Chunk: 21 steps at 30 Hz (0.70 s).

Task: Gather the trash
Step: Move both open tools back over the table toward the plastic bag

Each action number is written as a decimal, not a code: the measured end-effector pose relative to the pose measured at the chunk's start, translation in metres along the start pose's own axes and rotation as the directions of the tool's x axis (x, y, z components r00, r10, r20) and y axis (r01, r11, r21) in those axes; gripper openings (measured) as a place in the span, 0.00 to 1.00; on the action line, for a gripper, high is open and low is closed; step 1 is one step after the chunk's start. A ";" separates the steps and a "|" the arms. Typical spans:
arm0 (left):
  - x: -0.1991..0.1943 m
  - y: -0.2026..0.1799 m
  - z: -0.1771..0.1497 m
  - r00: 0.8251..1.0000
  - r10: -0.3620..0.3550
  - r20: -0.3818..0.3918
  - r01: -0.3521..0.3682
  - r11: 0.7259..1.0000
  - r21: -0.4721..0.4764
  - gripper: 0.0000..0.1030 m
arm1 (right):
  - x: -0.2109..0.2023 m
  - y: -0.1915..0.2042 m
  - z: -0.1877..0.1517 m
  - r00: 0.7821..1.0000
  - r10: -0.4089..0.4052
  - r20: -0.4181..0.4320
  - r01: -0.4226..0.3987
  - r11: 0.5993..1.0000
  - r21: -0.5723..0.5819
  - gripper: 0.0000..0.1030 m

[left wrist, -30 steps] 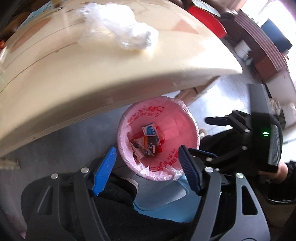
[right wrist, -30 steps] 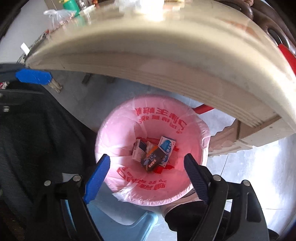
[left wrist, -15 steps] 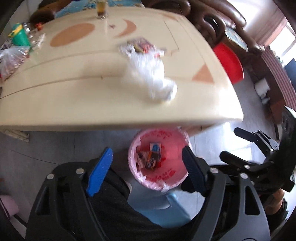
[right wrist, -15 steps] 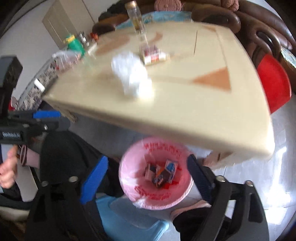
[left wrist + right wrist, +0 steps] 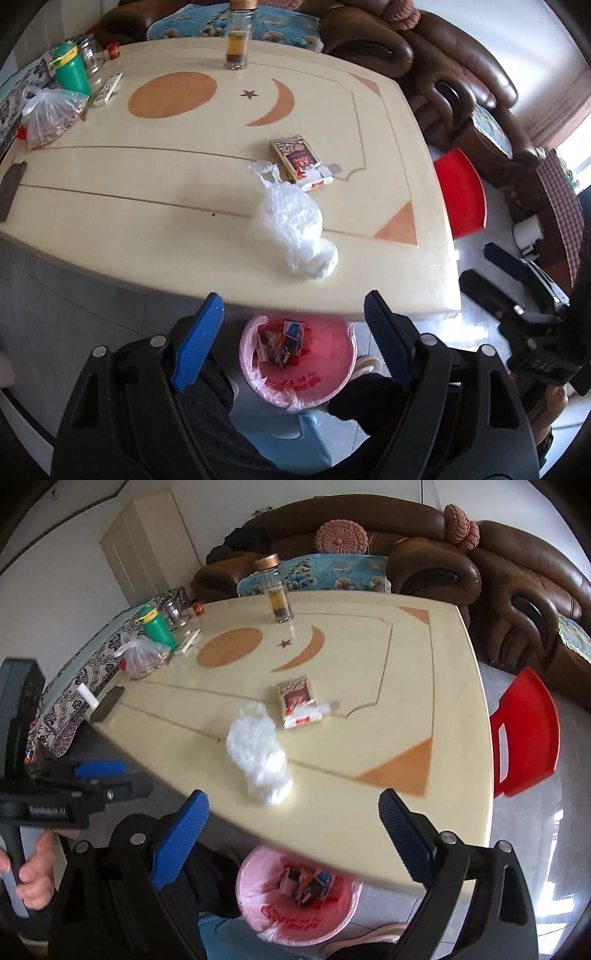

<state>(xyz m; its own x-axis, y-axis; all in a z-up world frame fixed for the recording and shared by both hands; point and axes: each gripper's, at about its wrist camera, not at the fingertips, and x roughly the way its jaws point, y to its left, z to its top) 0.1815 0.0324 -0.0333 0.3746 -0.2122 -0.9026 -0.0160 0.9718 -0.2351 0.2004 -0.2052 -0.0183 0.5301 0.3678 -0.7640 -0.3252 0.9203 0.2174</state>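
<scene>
A crumpled clear plastic bag (image 5: pixel 295 229) lies near the front edge of the cream table (image 5: pixel 147 206); it also shows in the right wrist view (image 5: pixel 260 758). An opened cigarette pack (image 5: pixel 301 162) lies just beyond it, also in the right wrist view (image 5: pixel 299 703). A pink-lined trash bin (image 5: pixel 299 365) with several small boxes inside stands on the floor under the table edge, also in the right wrist view (image 5: pixel 299 897). My left gripper (image 5: pixel 295 332) is open and empty above the bin. My right gripper (image 5: pixel 291 834) is open and empty, just short of the table edge.
A glass jar (image 5: pixel 238 37), green bottle (image 5: pixel 70 70), remote (image 5: pixel 107 88) and a bag of snacks (image 5: pixel 48 118) stand at the table's far side. A red chair (image 5: pixel 461 192) stands at the right, brown sofas behind. A blue stool (image 5: pixel 295 443) is under the bin.
Both grippers have risen from just over the bin to above table height, so the tabletop with the plastic bag and pack is now in view. Both stay open.
</scene>
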 end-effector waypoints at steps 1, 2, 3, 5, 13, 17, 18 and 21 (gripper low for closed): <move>0.004 0.002 0.003 1.000 -0.001 -0.011 0.001 1.000 -0.026 0.75 | 0.002 -0.002 0.006 1.000 0.001 -0.001 -0.001 1.000 -0.002 0.88; 0.009 0.004 0.006 1.000 -0.005 -0.021 0.004 0.999 -0.046 0.75 | 0.004 -0.003 0.010 1.000 0.001 -0.005 -0.001 1.000 -0.005 0.88; 0.012 0.005 0.009 0.999 -0.009 -0.031 0.007 0.998 -0.063 0.75 | 0.006 -0.004 0.016 1.000 -0.003 -0.008 0.003 1.000 -0.009 0.88; 0.017 0.005 0.014 0.999 0.002 -0.038 -0.005 0.997 -0.076 0.75 | 0.011 -0.006 0.027 1.000 -0.004 -0.015 0.004 1.000 -0.019 0.88; 0.033 -0.007 0.030 0.998 0.038 -0.051 -0.043 0.995 -0.087 0.75 | 0.032 -0.005 0.062 0.999 -0.006 -0.036 0.004 0.998 -0.059 0.88; 0.044 -0.010 0.038 0.996 0.059 -0.064 -0.065 0.994 -0.093 0.75 | 0.046 -0.005 0.079 0.999 -0.001 -0.049 -0.002 0.998 -0.069 0.88; 0.046 -0.010 0.040 0.996 0.062 -0.068 -0.069 0.993 -0.096 0.75 | 0.051 -0.005 0.084 0.999 -0.001 -0.054 -0.003 0.997 -0.073 0.88; 0.057 -0.009 0.045 0.994 0.063 -0.085 -0.072 0.991 -0.115 0.75 | 0.067 -0.005 0.097 0.997 -0.007 -0.076 0.001 0.996 -0.088 0.88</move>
<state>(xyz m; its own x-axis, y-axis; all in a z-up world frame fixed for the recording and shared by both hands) 0.2448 0.0158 -0.0662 0.2930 -0.1586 -0.9429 -0.1491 0.9665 -0.2089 0.3135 -0.1725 -0.0122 0.4715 0.3499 -0.8095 -0.3922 0.9053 0.1629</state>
